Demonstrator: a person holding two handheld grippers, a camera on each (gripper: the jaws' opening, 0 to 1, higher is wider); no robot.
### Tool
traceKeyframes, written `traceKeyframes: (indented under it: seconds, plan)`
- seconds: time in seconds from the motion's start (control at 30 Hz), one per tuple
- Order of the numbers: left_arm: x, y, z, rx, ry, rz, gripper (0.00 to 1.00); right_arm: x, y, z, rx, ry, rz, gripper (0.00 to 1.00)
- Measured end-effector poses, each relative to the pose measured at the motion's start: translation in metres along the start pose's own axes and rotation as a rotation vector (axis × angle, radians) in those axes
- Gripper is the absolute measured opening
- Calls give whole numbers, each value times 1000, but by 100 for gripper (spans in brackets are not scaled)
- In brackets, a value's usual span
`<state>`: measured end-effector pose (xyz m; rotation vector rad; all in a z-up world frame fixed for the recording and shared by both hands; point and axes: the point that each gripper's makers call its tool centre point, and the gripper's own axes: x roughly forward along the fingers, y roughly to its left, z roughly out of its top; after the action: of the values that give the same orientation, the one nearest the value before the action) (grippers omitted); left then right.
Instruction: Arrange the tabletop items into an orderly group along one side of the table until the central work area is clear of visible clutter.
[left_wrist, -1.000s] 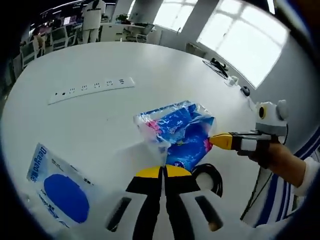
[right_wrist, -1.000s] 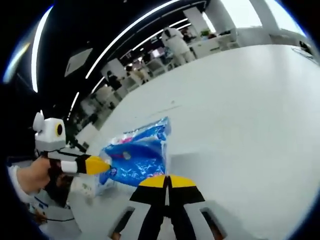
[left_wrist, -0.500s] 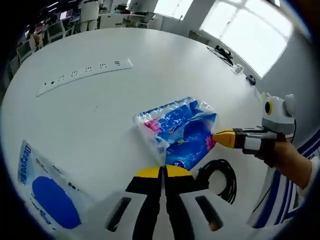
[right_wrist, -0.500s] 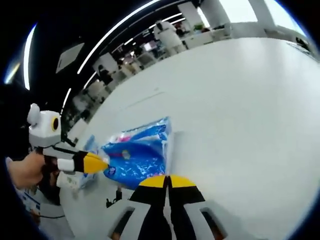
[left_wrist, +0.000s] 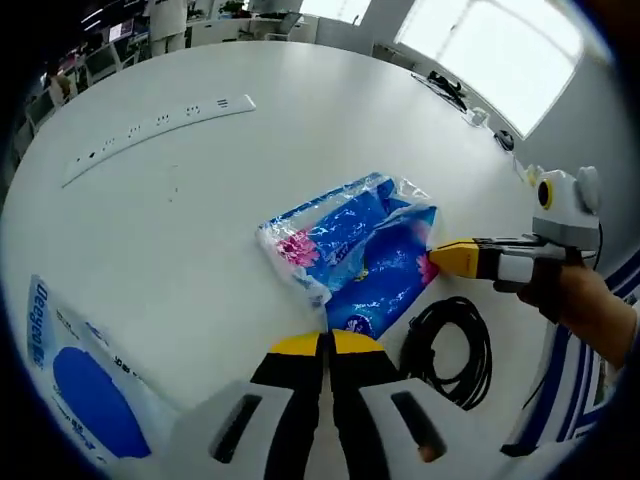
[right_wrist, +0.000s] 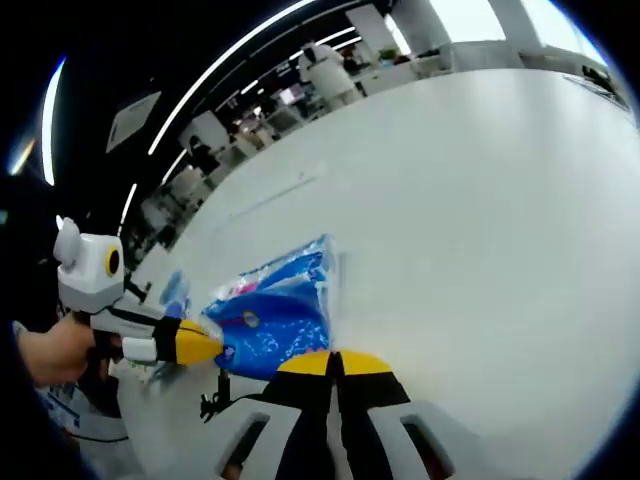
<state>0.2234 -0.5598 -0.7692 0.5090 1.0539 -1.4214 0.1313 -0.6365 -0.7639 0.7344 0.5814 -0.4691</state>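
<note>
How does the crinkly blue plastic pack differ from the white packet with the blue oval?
The crinkly blue plastic pack is mostly blue with pink flowers and bulges; the white packet with the blue oval is mostly white and lies flatter. The blue pack sits between both claws; the white packet sits apart. Both rest on the white table.

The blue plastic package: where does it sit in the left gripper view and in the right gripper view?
Left gripper view: blue plastic package lies mid-picture on the white table, just above the left gripper.
Right gripper view: it lies lower left of centre, above the right gripper.
Shared landmark: the black cable coil, seen beside the package.
</note>
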Motion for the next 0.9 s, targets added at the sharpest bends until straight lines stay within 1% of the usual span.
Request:
traceKeyframes:
  seconds: [0.07, 0.1, 0.17, 0.37, 0.43, 0.47, 0.53, 0.57, 0.6, 0.67, 0.7, 0.77, 0.8, 0.83, 0.9]
  plan:
    - [2, 0, -2, 1, -2, 6, 0, 0, 0, 0, -15, -5, -6, 0]
    - [2, 0, 0, -4, -15, 2, 0, 0, 0, 0, -17, -7, -8, 0]
    - [2, 0, 1, -13, -21, 2, 0, 0, 0, 0, -4, -7, -9, 0]
    - [1, 0, 1, -18, -32, -5, 0, 0, 0, 0, -7, -12, -1, 0]
    - [1, 0, 1, -29, -40, -3, 0, 0, 1, 0, -2, -14, -3, 0]
    - [1, 0, 1, -36, -44, -2, 0, 0, 0, 0, 19, -16, -9, 0]
    - [0, 0, 1, -37, -46, 4, 0, 0, 1, 0, 16, -15, -11, 0]
    - [0, 1, 1, -33, -48, 10, 2, 0, 2, 0, 2, -16, -11, 0]
    - [-1, 0, 1, -29, -50, 14, 6, -1, 3, 1, -15, -21, -10, 5]
    - [-4, -3, 6, -30, -70, 9, 18, -4, 9, 1, -21, -19, -5, 11]
    - [-6, -3, 8, -33, -75, 11, 20, -7, 13, 2, -27, -24, 0, 12]
    - [-13, -4, 11, -25, -92, 31, 21, -13, 16, 8, -44, -55, 7, 13]
    - [-16, -4, 13, -23, -104, 39, 22, -16, 17, 10, -44, -66, 6, 16]
    - [-21, -6, 17, -28, -130, 38, 24, -22, 18, 14, -38, -87, 4, 20]
    - [-30, -10, 23, -37, -165, 33, 31, -32, 22, 20, -40, -120, 7, 28]
